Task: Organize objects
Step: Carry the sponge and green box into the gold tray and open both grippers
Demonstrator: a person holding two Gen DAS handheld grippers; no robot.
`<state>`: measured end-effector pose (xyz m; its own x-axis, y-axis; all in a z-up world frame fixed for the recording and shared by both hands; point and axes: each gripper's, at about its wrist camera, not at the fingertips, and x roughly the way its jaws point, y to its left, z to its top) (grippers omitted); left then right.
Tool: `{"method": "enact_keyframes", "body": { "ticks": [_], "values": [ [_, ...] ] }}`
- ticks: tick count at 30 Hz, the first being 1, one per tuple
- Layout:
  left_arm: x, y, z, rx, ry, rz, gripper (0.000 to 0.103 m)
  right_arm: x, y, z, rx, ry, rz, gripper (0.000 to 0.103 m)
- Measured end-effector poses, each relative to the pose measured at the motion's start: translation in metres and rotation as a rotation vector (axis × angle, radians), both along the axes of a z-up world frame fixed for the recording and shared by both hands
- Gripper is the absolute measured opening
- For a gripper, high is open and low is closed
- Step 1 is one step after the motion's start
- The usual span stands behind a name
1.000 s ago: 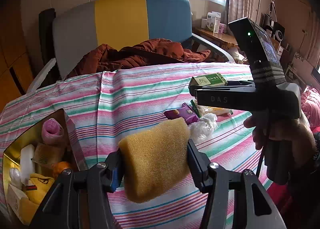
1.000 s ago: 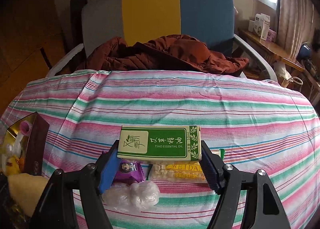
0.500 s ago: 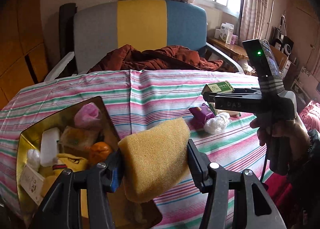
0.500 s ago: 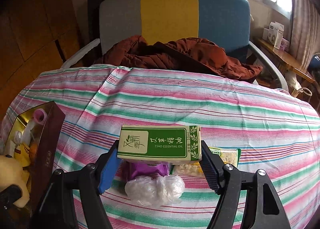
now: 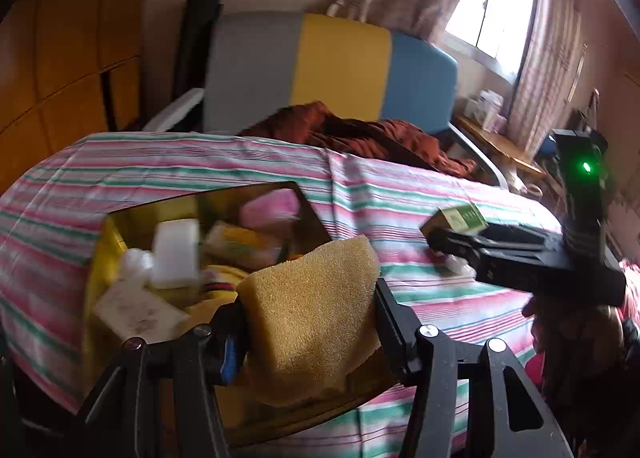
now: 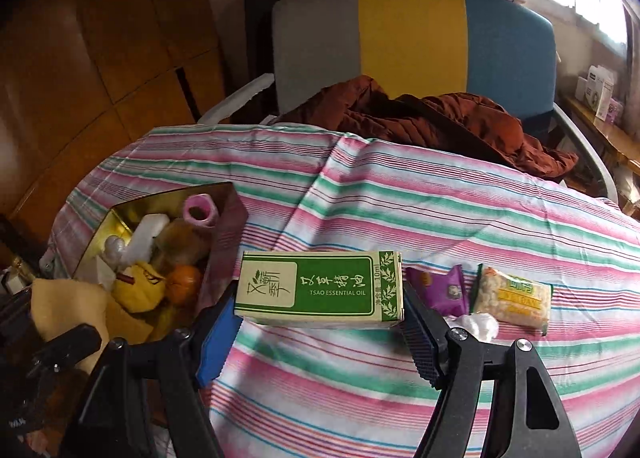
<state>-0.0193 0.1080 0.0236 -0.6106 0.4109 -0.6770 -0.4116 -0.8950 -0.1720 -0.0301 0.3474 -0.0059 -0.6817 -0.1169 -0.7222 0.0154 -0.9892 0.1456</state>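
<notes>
- On the striped counter, your biggest landmark is the one gold-lined box, open-topped and already crowded; it sits at the left edge, and both loads look bound for it.
- Your left gripper is the nearer of the two: its jaws pinch the one yellow sponge, which hangs over the box's near rim, so the drop seems to need little more than a short push forward and down.
- Your right gripper pinches the one green essential-oil carton by its two short ends, long axis running side to side across the jaws. The box lies to its left, just beside the carton's left end, so that hand has further to travel.
- Watch the crossing: the sponge and left gripper already sit between the carton and the box's near corner.
- Left on the cloth, right of the carton, I count three small things: one purple snack packet, one yellow-green packet of pale pieces, one crumpled clear wrapper.
- Inside the box I can pick out one pink roll, one white block and one orange fruit; the rest is too blurred to count.
</notes>
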Motion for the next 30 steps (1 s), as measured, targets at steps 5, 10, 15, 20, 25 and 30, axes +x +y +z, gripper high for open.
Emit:
{"method": "enact_keyframes", "body": {
  "ticks": [5,10,15,20,25,30],
  "values": [
    [0.003,-0.063,0.001,0.034,-0.023,0.125,0.056,0.016,-0.045,0.008,-0.024,0.026,0.08,0.075],
    [0.009,-0.101,-0.014,0.054,-0.073,0.191,0.056,0.029,-0.083,0.005,-0.048,0.017,0.168,0.075],
    [0.01,-0.11,-0.031,0.098,-0.132,0.2,0.056,0.034,-0.11,-0.005,-0.021,-0.005,0.219,0.075],
    [0.007,-0.099,-0.038,0.111,-0.151,0.172,0.056,0.037,-0.115,-0.01,-0.019,-0.018,0.219,0.075],
    [0.002,-0.083,-0.048,0.088,-0.186,0.15,0.061,0.039,-0.108,-0.015,-0.036,-0.034,0.191,0.078],
    [-0.003,-0.08,-0.061,0.017,-0.222,0.199,0.07,0.041,-0.106,-0.017,-0.025,-0.036,0.154,0.103]
  ]
}}
